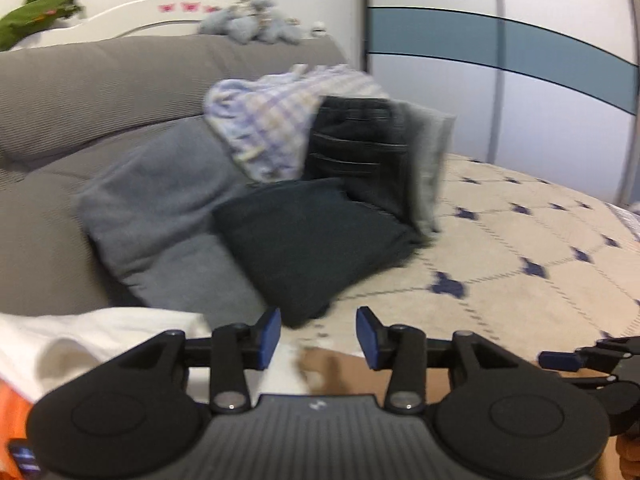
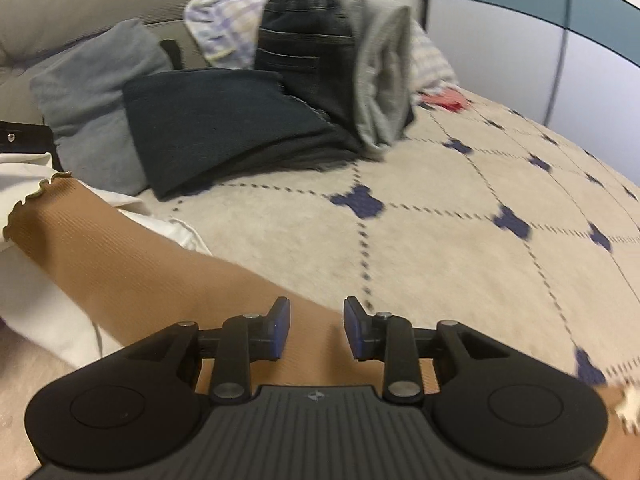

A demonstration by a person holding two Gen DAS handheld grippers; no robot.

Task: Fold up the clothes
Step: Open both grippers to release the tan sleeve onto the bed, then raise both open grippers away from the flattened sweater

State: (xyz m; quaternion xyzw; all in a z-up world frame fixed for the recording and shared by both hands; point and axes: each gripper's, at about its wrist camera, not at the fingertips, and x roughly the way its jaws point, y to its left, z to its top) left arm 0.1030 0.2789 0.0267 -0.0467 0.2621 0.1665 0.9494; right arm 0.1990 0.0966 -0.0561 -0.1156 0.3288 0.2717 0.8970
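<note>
A tan ribbed garment (image 2: 120,264) with a frilled cuff lies on the cream bedspread (image 2: 460,240), over a white garment (image 2: 36,304). My right gripper (image 2: 317,330) is open just above the tan cloth, holding nothing. My left gripper (image 1: 319,338) is open and empty, above the edge of the white garment (image 1: 72,340) and a bit of the tan one (image 1: 340,372). The right gripper's fingers (image 1: 560,358) show at the right edge of the left wrist view. Folded clothes are stacked further back: dark navy (image 2: 224,120), grey-blue (image 2: 96,96), jeans (image 2: 312,52), grey roll (image 2: 384,80).
A checked shirt (image 1: 264,128) lies behind the stack against the grey headboard cushion (image 1: 100,92). Plush toys (image 1: 252,24) sit on top of it. A wardrobe with a blue stripe (image 1: 520,52) stands at the right. Something red (image 2: 444,100) lies past the stack.
</note>
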